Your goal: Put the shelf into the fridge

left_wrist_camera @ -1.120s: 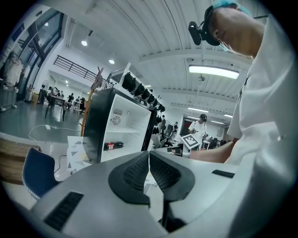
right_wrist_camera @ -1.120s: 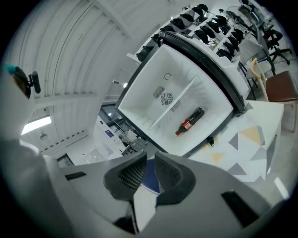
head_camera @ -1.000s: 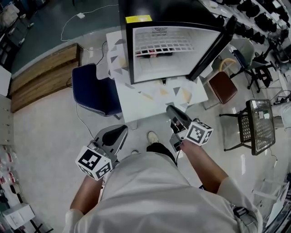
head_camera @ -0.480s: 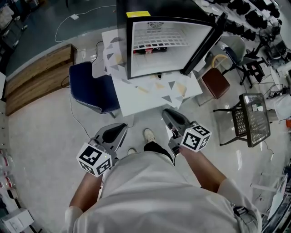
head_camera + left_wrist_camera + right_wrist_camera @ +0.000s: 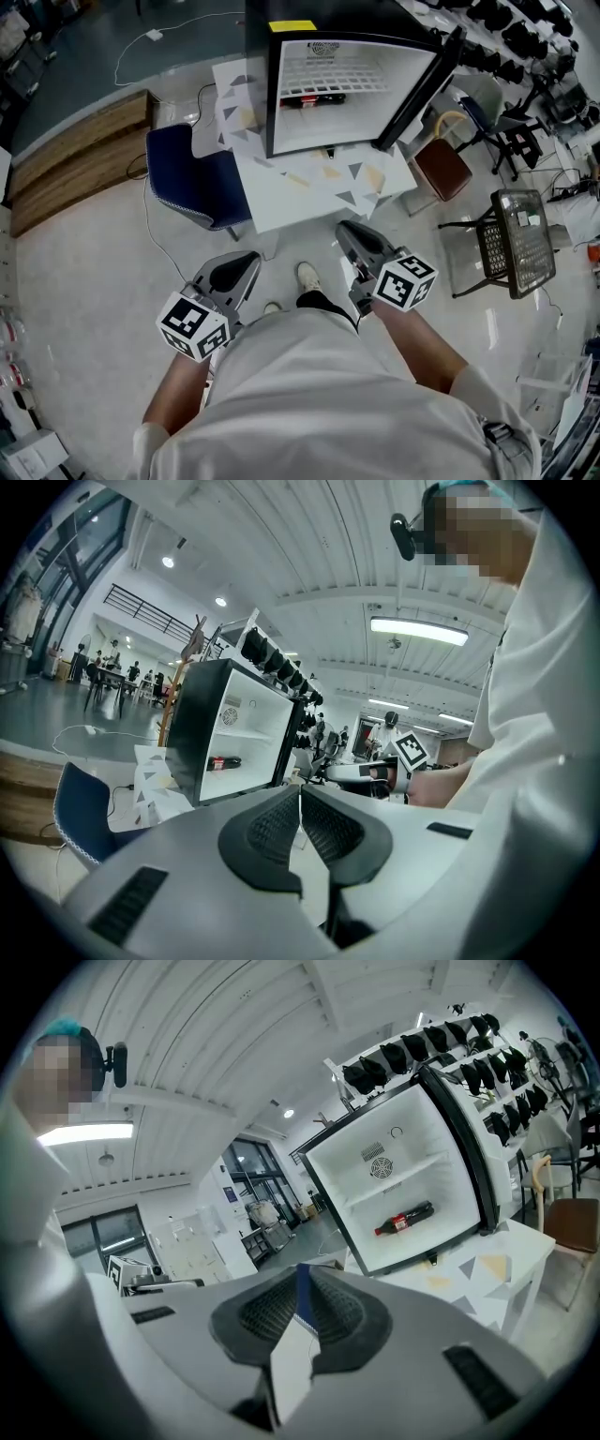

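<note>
Apparently the job is nearly done. At lower left, the left tongs (image 5: 242,264) are clenched on nothing. At upper centre, the wire shelf (image 5: 333,75) already sits inside the open fridge (image 5: 259,84) on the bench (image 5: 281,202). Right of centre, the right tongs (image 5: 349,230) have just been narrowing and stand slightly parted and empty. Next, probably, comes shutting the door (image 5: 427,89).

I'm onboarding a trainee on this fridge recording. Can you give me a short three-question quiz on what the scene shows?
1. True or false: the door of the fridge is shut.
2. What lies inside the fridge? A) a bottle B) a bowl C) a carton
3. Fill in: the fridge stands on a white ____.
Key: 1 false, the door stands open. 2 A. 3 table.
</note>
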